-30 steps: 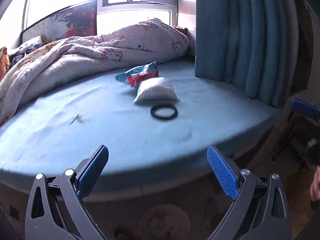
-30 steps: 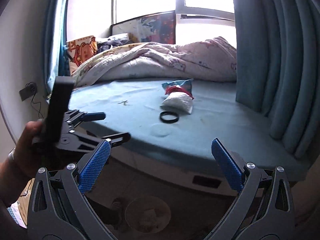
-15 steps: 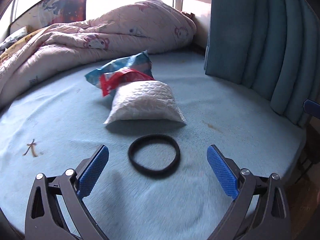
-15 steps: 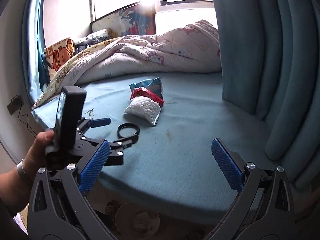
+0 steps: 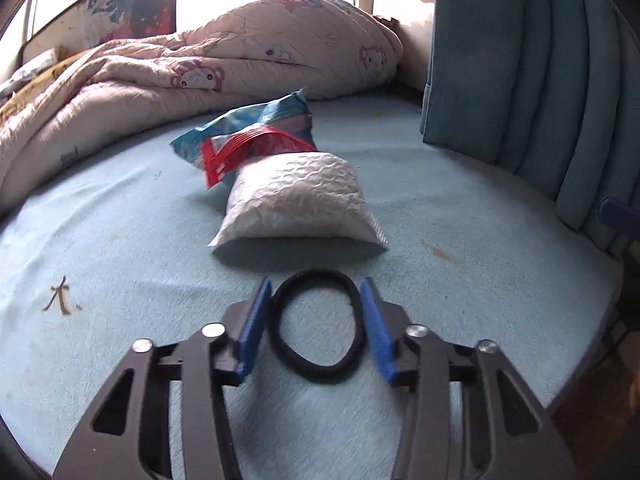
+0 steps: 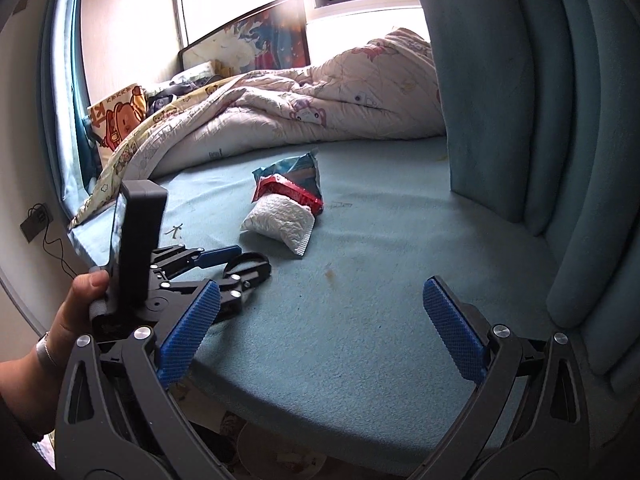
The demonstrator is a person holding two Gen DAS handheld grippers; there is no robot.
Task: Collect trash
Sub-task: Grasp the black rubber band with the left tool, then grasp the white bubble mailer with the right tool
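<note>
The left gripper (image 5: 316, 308) has advanced, fingers just closing around the hair tie (image 5: 316, 326), squeezed lengthwise away.

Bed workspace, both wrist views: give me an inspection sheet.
Surface: blue bed sheet, small stains.
Job's things: black hair tie; white padded pouch; red wrapper; blue snack bag.
Clutter: rumpled quilt; twig-like scrap.
Grippers: left gripper has just been closing, pads touching the hair tie; right gripper open, empty.
Cables: wall plug lead.
Surroundings: blue curtain, window.
</note>
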